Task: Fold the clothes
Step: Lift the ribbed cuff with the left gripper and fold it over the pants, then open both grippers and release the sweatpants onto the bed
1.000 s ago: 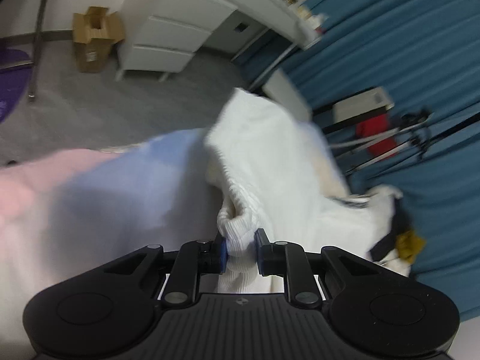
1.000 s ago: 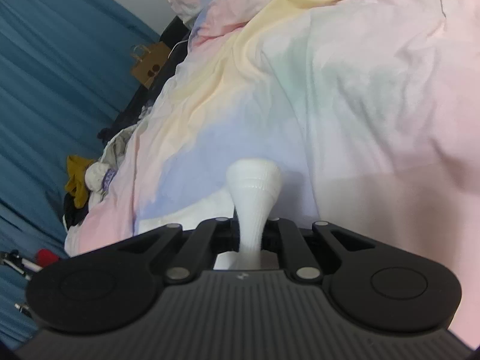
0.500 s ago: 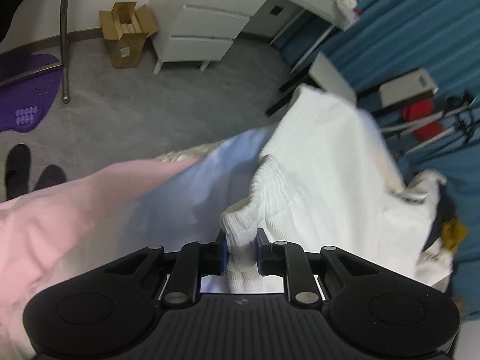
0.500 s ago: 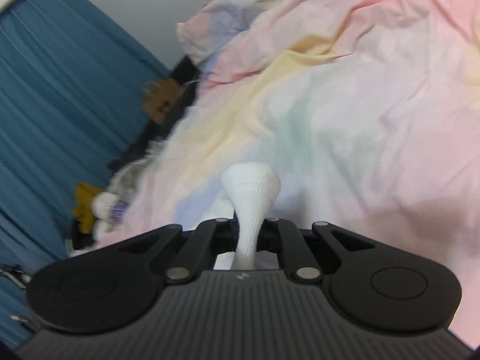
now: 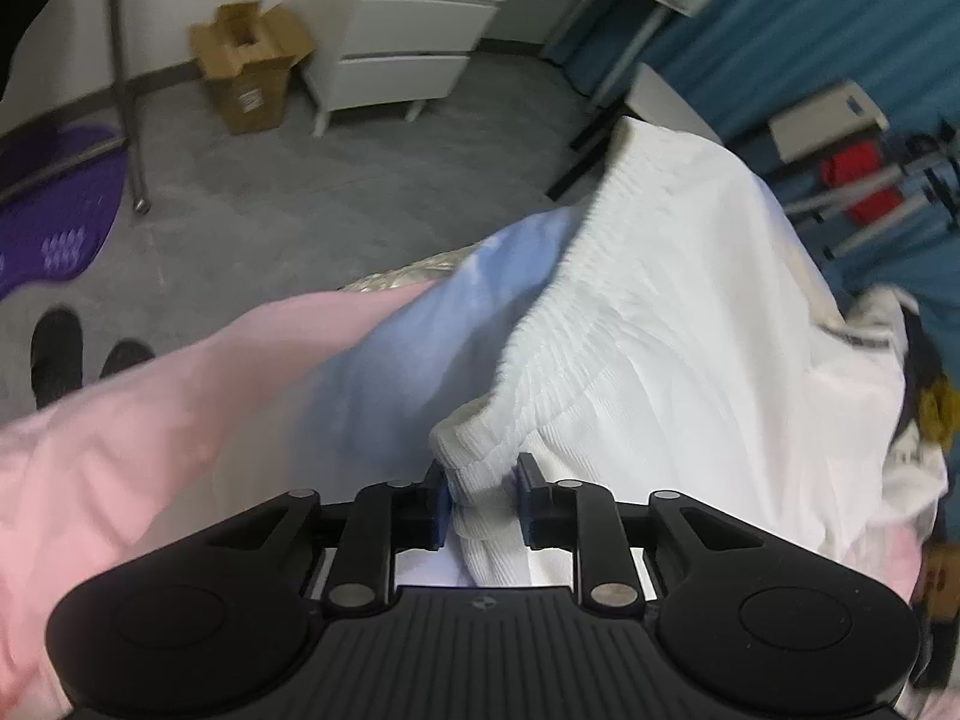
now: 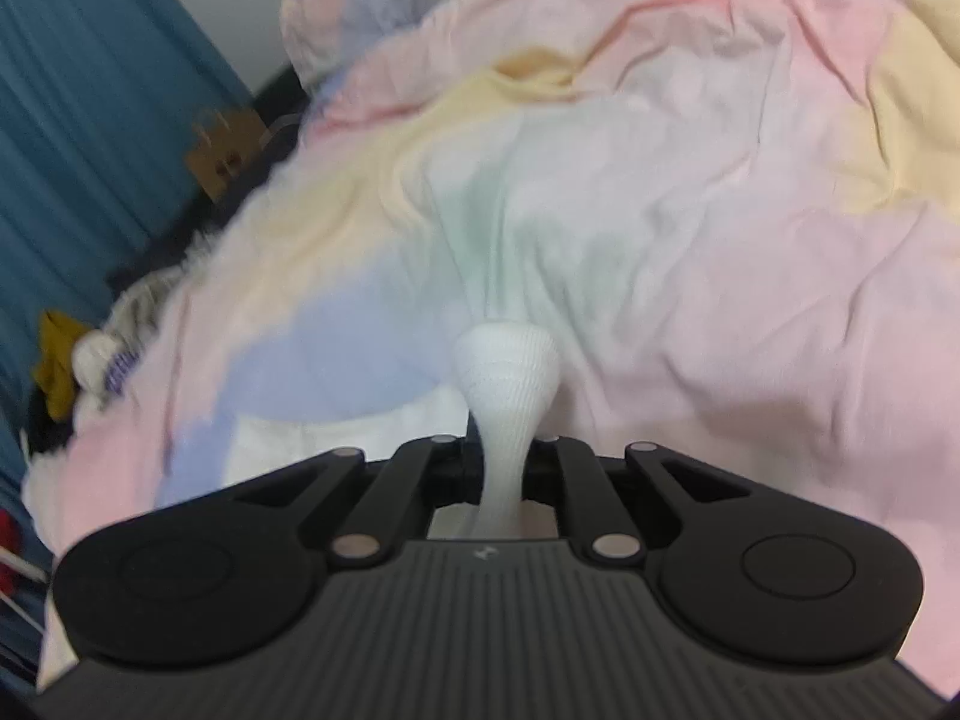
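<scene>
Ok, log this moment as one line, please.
left gripper: opening, white garment between fingers | right gripper: shut on garment | bedsheet underneath

Beneath my claws the carrying surface is a bed, covered by 1 pastel sheet (image 6: 690, 228) in pink, yellow, pale green and blue patches. The sheet is creased throughout, with heavier bunching toward the far end in my right view. In my left view the same sheet (image 5: 180, 432) runs pink to blue up to the bed's edge, past which grey floor (image 5: 336, 192) shows.

Lying directly on the sheet: 1 white ribbed garment (image 5: 678, 360), spread toward the curtain side, its gathered band raised. At the bed's curtain-side edge I note a heap of mixed clothes (image 6: 90, 360), white and mustard among them; items there are too blurred to separate.
</scene>
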A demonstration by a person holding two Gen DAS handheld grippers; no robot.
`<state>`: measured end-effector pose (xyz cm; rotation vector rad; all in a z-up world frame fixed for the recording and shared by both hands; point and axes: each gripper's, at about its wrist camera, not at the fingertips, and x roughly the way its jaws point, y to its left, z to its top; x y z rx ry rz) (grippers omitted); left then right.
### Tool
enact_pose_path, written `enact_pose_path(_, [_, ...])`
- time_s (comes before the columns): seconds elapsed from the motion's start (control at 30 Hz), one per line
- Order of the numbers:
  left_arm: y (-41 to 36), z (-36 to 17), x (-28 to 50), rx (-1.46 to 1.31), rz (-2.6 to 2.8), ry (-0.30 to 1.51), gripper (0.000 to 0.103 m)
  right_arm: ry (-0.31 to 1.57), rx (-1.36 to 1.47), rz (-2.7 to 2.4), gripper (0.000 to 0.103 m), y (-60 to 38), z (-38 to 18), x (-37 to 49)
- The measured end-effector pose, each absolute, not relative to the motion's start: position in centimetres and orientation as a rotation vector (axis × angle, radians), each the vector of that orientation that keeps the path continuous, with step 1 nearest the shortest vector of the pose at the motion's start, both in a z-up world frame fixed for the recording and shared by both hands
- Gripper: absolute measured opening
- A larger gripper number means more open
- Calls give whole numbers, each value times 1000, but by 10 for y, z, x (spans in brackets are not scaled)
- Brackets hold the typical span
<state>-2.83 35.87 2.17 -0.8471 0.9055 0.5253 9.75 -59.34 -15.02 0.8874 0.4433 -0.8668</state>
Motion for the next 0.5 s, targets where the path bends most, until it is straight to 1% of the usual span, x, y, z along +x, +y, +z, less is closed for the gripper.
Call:
enact_pose_path(0.07, [357,27,-29,-800,497,901,31,456,873,-858,8,-594,-150,99])
enact_pose_path(0.1, [357,29,-30,-776,484,896,36,456,857,-854,8,-592,-145,99])
enact_pose_path(0.17, [351,40,-34,-702,470,889,46,460,819,-851,10,-587,-136,101])
enact_pose_path(0.2, [347,45,-36,-665,467,885,55,461,803,-855,11,-584,-132,101])
enact_pose_path(0.23, [341,52,-39,-625,459,872,66,459,789,-862,16,-581,-129,101])
enact_pose_path(0.27, [336,58,-41,-585,450,857,71,458,775,-868,28,-579,-126,101])
enact_pose_path(0.3, [330,65,-43,-551,439,845,80,450,768,-874,37,-578,-123,100])
enact_pose_path(0.33, [324,70,-45,-518,428,834,82,435,769,-879,58,-577,-120,98])
enact_pose_path(0.37, [318,76,-46,-485,418,822,83,419,773,-883,76,-576,-118,96])
enact_pose_path(0.4, [313,81,-46,-463,406,814,86,399,773,-889,78,-575,-116,93])
enact_pose_path(0.43, [307,86,-46,-447,388,796,90,383,766,-895,77,-573,-113,91])
enact_pose_path(0.5, [295,94,-42,-414,348,761,92,361,736,-894,77,-568,-105,90])
